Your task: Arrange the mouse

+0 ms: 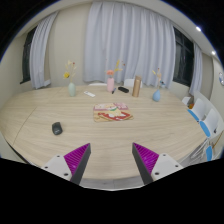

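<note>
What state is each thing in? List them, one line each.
mouse: resting on the table, untouched, well beyond the fingers.
gripper: fingers open, nothing between them.
mat: lying flat near the table's middle.
brown cup: standing upright.
curtains: drawn shut at the middle.
table: wooden top, bearing everything above.

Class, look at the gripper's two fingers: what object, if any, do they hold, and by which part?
Nothing is held. The gripper is open with an empty gap between its fingers; the small dark computer mouse lies apart on the oval light wooden table, beyond them.
</note>
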A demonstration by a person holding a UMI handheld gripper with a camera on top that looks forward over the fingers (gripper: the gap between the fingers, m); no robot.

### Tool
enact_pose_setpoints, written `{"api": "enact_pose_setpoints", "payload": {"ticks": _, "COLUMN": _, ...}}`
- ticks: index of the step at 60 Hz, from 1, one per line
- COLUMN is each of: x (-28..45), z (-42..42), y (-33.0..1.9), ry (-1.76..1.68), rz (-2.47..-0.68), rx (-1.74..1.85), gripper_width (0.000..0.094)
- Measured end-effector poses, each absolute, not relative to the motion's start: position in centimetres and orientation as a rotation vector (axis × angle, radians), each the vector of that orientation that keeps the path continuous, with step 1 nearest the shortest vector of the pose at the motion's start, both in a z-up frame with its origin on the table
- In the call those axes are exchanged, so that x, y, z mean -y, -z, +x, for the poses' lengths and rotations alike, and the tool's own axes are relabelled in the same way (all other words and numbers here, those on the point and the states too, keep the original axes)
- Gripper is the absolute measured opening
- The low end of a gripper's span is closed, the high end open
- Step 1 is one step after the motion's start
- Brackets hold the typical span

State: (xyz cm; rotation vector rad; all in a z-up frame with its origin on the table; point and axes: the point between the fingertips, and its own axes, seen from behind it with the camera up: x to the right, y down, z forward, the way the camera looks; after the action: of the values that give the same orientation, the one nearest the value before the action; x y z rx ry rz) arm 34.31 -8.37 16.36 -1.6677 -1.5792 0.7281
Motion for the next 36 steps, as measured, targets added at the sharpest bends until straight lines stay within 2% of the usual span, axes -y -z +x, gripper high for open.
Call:
{"api": "enact_pose_setpoints", "payload": {"ticks": 18, "x": 12.3, "z": 36.6, "y": -14.1, "ry": -0.743, "rz": -1.691, "rx": 1.634, "gripper_width": 0.0863}}
{"api": "enact_pose_setpoints", "payload": {"ticks": 36, "x": 23.0, "z": 35.6, "y": -11.9, "ry": -0.801, "rz": -1.661, "rx": 1.700, "gripper_width": 0.0866}}
